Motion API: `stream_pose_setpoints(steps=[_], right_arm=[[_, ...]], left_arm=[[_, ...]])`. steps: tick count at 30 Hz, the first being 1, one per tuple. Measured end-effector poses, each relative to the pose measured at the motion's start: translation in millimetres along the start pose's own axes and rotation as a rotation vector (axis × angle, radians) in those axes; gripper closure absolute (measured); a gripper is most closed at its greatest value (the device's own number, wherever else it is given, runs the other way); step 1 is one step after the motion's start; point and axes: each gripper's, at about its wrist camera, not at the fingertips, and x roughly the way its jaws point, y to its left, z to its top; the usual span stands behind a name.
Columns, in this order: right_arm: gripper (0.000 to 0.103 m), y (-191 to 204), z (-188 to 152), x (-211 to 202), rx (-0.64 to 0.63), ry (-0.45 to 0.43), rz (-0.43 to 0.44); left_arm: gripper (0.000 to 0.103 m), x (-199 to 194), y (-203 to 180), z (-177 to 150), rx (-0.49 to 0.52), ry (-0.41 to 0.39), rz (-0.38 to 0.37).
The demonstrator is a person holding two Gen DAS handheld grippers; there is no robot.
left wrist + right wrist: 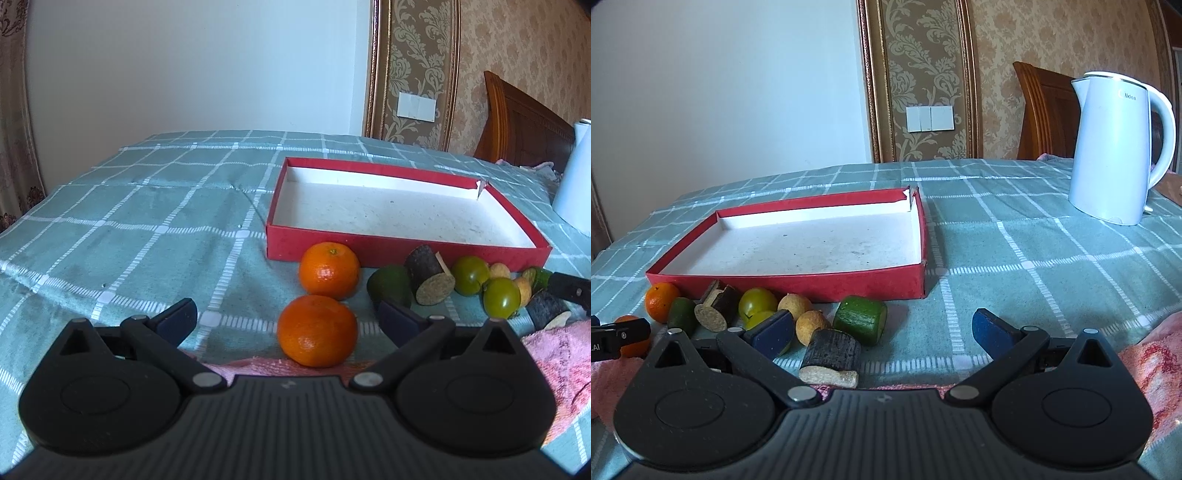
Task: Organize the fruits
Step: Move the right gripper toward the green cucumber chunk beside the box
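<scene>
Left tongs (288,317): spread wide, nothing held. Near orange (317,330): lies between the tips, on the table (129,229); judged light, firm, prone to rolling; best taken across its middle. Right tongs (882,332): open, empty. Red box (369,249): beyond the fruit row, apparently empty.

kettle (1115,147): white, upright, on cloth | cloth (1015,236): green check | towel (554,354): pink, near edge | switches (930,118): on wall | headboard (524,118): wooden
</scene>
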Motion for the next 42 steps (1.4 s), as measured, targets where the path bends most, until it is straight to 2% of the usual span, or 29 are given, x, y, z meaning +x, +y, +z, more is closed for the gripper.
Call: stream_pose_setpoints(steps=[33, 38, 42], right_arm=[[0.000, 1, 4, 3, -0.005, -0.017, -0.019], [0.000, -16, 8, -3, 0.067, -0.048, -0.028], [0.000, -36, 13, -4, 0.125, -0.034, -0.031]], left_arm=[[0.000, 14, 1, -2, 0.002, 0.030, -0.009], [0.000, 15, -2, -3, 0.021, 0.035, -0.003], [0.000, 15, -4, -4, 0.031, 0.038, -0.008]])
